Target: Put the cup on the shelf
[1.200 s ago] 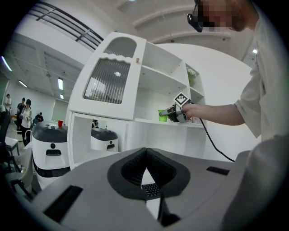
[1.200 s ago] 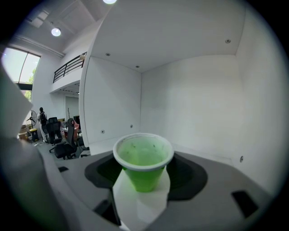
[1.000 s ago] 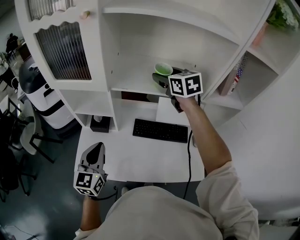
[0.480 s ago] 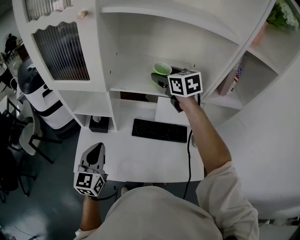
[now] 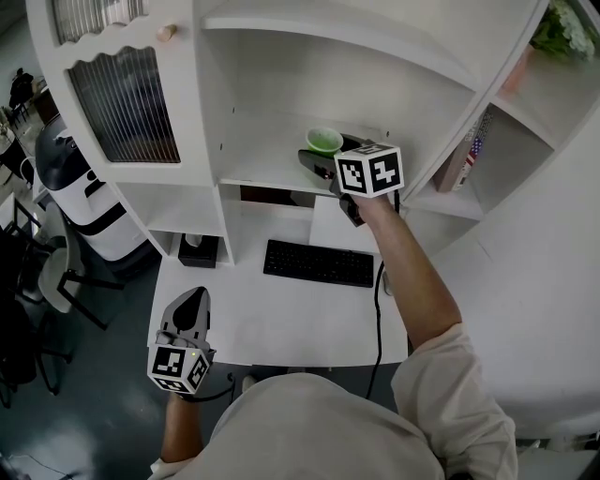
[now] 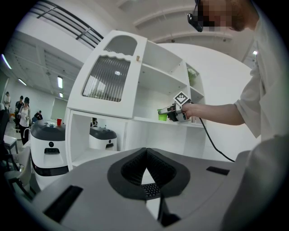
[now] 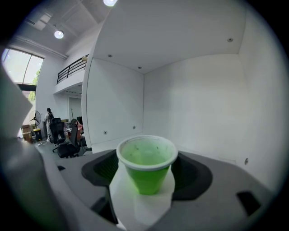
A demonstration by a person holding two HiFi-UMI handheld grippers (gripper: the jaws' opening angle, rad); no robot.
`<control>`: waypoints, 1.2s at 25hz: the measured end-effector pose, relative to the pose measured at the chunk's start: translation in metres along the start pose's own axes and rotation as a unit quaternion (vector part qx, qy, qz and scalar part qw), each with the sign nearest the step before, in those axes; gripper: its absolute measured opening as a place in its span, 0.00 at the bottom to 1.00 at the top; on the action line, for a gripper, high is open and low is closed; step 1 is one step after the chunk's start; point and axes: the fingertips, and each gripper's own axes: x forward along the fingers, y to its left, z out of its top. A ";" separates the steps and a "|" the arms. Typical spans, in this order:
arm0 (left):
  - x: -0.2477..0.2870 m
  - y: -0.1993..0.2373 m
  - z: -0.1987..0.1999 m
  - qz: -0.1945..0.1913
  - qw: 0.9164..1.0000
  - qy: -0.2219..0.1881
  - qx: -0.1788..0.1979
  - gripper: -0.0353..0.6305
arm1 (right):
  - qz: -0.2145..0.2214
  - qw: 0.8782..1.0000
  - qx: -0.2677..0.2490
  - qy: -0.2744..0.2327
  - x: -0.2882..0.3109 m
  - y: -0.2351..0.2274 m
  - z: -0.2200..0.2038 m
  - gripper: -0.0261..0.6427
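Green plastic cup (image 7: pixel 146 163), tapered, w/ white rolled rim, stands upright on smooth white shelf (image 5: pixel 262 164). Right gripper (image 5: pixel 322 157): jaws wide & opening, cup betw. them, ribbed black pads clear of its sides. Left gripper (image 5: pixel 191 302) low by front edge of white table (image 5: pixel 281 314), jaws together at tips, nothing held

The leafy plant (image 5: pixel 565 28) is cut off at the top corner.
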 end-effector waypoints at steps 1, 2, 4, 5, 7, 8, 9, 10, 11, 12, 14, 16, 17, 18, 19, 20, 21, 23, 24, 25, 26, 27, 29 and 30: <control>0.000 0.000 0.000 0.000 1.000 0.000 0.000 0.05 | 0.005 1.000 0.001 0.002 0.001 0.002 -0.001 0.60; 0.000 0.000 0.000 -0.001 1.000 0.000 0.000 0.05 | 0.008 1.000 0.002 0.003 0.002 0.003 -0.002 0.60; -0.001 0.000 0.000 -0.001 1.000 0.000 0.000 0.05 | 0.010 1.000 0.004 0.004 0.002 0.004 -0.005 0.60; -0.001 0.000 0.000 -0.001 1.000 0.000 0.001 0.05 | 0.010 1.000 0.004 0.005 0.003 0.005 -0.005 0.61; -0.001 0.000 0.000 0.000 1.000 0.000 0.001 0.05 | 0.008 1.000 0.003 0.004 0.002 0.004 -0.006 0.61; -0.001 0.001 0.000 0.000 1.000 0.000 0.001 0.05 | 0.006 1.000 0.002 0.002 0.002 0.004 -0.005 0.61; -0.001 0.001 0.001 -0.001 1.000 -0.001 0.001 0.05 | 0.003 1.000 0.003 0.000 0.001 0.003 -0.004 0.61; -0.002 0.001 0.001 -0.001 1.000 -0.001 0.001 0.05 | 0.001 1.000 0.004 -0.002 0.000 0.002 -0.003 0.61; -0.002 0.001 0.001 -0.001 1.000 -0.002 0.000 0.05 | -0.001 1.000 0.004 -0.003 0.000 0.001 -0.003 0.61; -0.002 0.001 0.002 -0.002 1.000 -0.002 0.000 0.05 | -0.003 1.000 0.005 -0.004 -0.001 0.001 -0.002 0.61; -0.002 0.001 0.002 -0.003 1.000 -0.002 0.001 0.05 | -0.006 1.000 0.006 -0.007 -0.003 0.001 -0.003 0.61; -0.002 0.001 0.002 -0.005 1.000 -0.002 0.003 0.05 | -0.008 1.000 0.009 -0.012 -0.006 0.001 -0.003 0.61; -0.002 0.001 0.002 -0.005 1.000 -0.002 0.003 0.05 | -0.009 1.000 0.010 -0.015 -0.008 0.001 -0.003 0.61; -0.003 0.001 0.002 -0.006 1.000 -0.002 0.003 0.05 | -0.010 1.000 0.011 -0.017 -0.009 0.002 -0.003 0.61; -0.003 0.001 0.002 -0.007 1.000 -0.002 0.004 0.05 | -0.011 1.000 0.012 -0.020 -0.012 0.003 -0.003 0.61; -0.002 0.001 0.003 -0.008 1.000 -0.002 0.003 0.05 | -0.012 1.000 0.012 -0.023 -0.014 0.003 -0.003 0.61; -0.002 0.001 0.003 -0.009 1.000 -0.003 0.003 0.05 | -0.015 0.999 0.010 -0.027 -0.017 0.004 -0.002 0.61; -0.002 0.001 0.004 -0.012 1.000 -0.003 0.003 0.05 | -0.019 0.999 0.008 -0.033 -0.025 0.006 0.000 0.61; -0.001 0.000 0.004 -0.013 1.000 -0.003 0.004 0.05 | -0.021 0.999 0.007 -0.037 -0.029 0.008 0.001 0.61; -0.001 -0.001 0.004 -0.015 1.000 -0.003 0.005 0.05 | -0.022 0.999 0.006 -0.041 -0.034 0.009 0.002 0.61; -0.001 -0.001 0.004 -0.017 1.000 -0.003 0.005 0.05 | -0.023 0.999 0.004 -0.045 -0.039 0.011 0.002 0.61; 0.000 -0.002 0.005 -0.019 1.000 -0.003 0.005 0.05 | -0.024 0.999 0.002 -0.049 -0.043 0.013 0.003 0.61; 0.001 -0.003 0.005 -0.023 1.000 -0.004 0.006 0.05 | -0.026 0.998 -0.005 -0.055 -0.053 0.018 0.004 0.60; 0.002 -0.004 0.006 -0.026 1.000 -0.004 0.006 0.05 | -0.027 0.998 -0.009 -0.058 -0.058 0.020 0.005 0.60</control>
